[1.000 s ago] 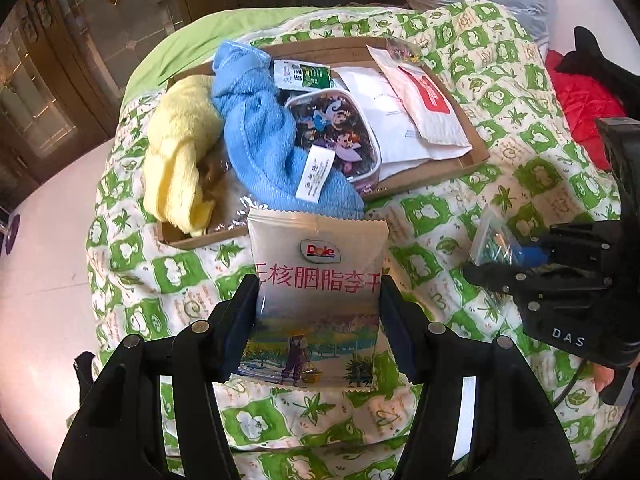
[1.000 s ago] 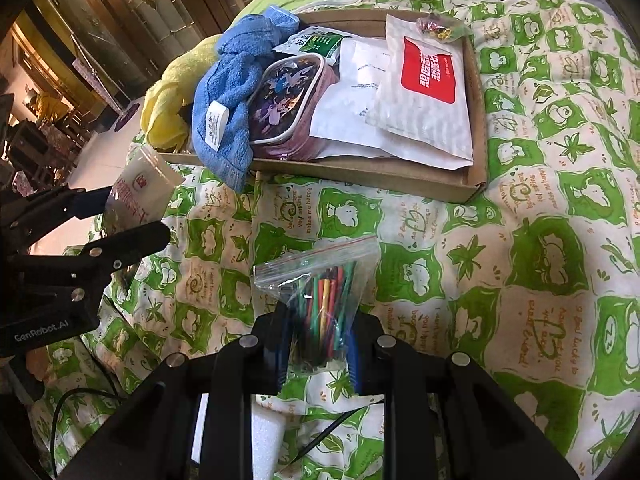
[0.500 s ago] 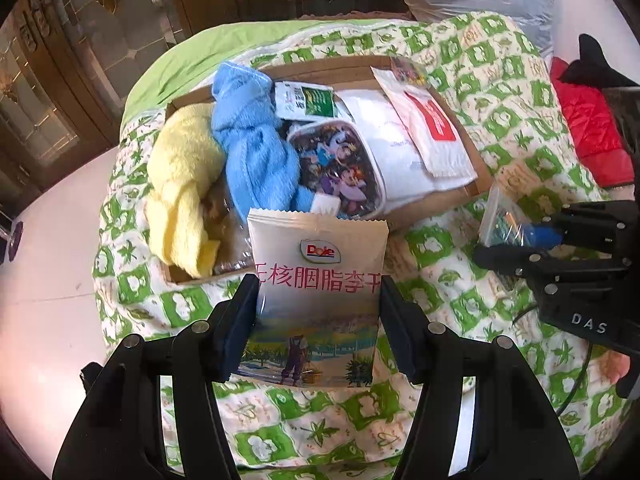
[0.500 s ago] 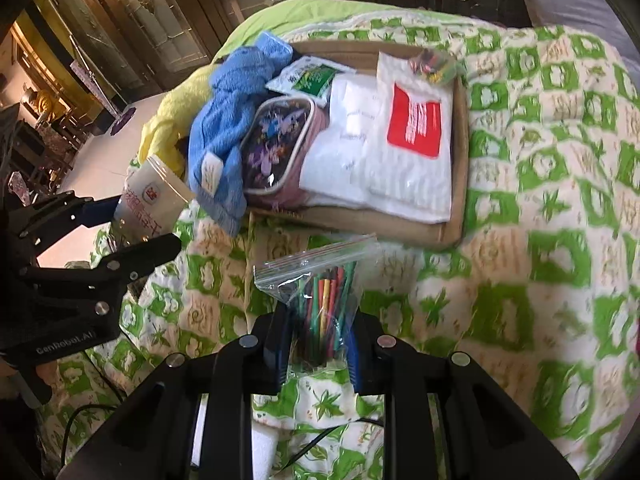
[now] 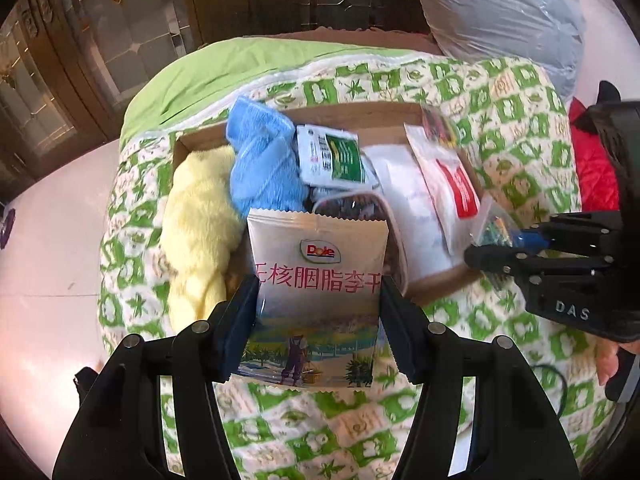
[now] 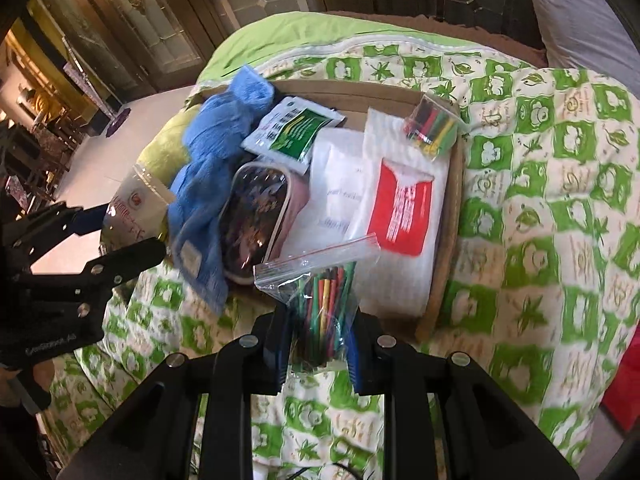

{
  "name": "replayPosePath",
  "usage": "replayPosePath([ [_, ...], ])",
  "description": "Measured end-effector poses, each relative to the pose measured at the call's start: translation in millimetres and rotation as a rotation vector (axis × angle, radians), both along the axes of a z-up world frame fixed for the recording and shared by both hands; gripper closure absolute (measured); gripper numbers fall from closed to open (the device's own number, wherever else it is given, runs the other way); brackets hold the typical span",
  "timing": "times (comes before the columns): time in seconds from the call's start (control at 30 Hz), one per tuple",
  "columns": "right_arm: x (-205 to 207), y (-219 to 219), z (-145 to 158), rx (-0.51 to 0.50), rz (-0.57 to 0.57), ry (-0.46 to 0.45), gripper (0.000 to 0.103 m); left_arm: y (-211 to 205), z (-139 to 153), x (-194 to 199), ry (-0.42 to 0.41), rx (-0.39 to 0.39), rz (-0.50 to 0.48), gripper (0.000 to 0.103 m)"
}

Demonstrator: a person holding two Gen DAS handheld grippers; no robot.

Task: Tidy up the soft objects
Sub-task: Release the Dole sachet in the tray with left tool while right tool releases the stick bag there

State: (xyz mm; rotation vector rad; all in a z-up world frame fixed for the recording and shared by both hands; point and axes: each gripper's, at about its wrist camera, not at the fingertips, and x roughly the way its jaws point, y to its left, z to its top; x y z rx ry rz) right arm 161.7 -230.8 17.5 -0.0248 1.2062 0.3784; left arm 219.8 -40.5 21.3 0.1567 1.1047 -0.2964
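Observation:
My left gripper (image 5: pixel 318 312) is shut on a Dole snack pouch (image 5: pixel 318 276), held upright above the quilt in front of a shallow cardboard tray (image 5: pixel 360 114). My right gripper (image 6: pixel 320 344) is shut on a clear zip bag of coloured sticks (image 6: pixel 326 292), near the tray's front edge. The tray (image 6: pixel 444 276) holds a blue towel (image 5: pixel 260 168), a yellow towel (image 5: pixel 200 216), a cartoon zip pouch (image 6: pixel 260 224), a green-and-white sachet (image 6: pixel 294 132), white mailers with a red label (image 6: pixel 404 216) and another small bag of coloured sticks (image 6: pixel 432 128). Each gripper shows in the other's view, the right gripper (image 5: pixel 504 248) and the left gripper (image 6: pixel 120 232).
The tray lies on a bed with a green-and-white patterned quilt (image 6: pixel 560 184). A pale floor (image 5: pixel 48 264) runs along the left, with dark wood and glass doors (image 5: pixel 100 40) behind. A red item (image 5: pixel 592 176) and a grey plastic-wrapped bundle (image 5: pixel 500 12) sit at the right.
Both grippers have risen and moved toward the tray, carrying their items with them. The tray now appears closer behind the pouch and the zip bag.

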Motion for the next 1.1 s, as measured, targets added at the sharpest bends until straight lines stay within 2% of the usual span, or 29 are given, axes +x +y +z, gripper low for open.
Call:
replayPosePath([
  [0.23, 42.2, 4.4, 12.0, 0.035, -0.034, 0.024, 0.081, -15.3, 2.2, 33.2, -0.005, -0.002, -0.001, 0.043],
  [0.43, 79.0, 6.8, 5.0, 0.04, -0.074, 0.052, 0.081, -21.5, -2.3, 58.0, -0.014, 0.008, 0.003, 0.043],
  [0.77, 112.5, 0.5, 2.2, 0.091, -0.133, 0.05, 0.08, -24.5, -13.0, 83.4, -0.022, -0.019, 0.025, 0.043],
  [1.07, 119.8, -9.8, 0.7, 0.126, -0.165, 0.041, 0.079, -24.7, -12.9, 88.4, -0.02, -0.03, 0.045, 0.043],
  [1.1, 119.5, -10.4, 0.7, 0.129, -0.166, 0.041, 0.076, -25.1, -12.7, 88.6, -0.019, -0.028, 0.048, 0.043],
])
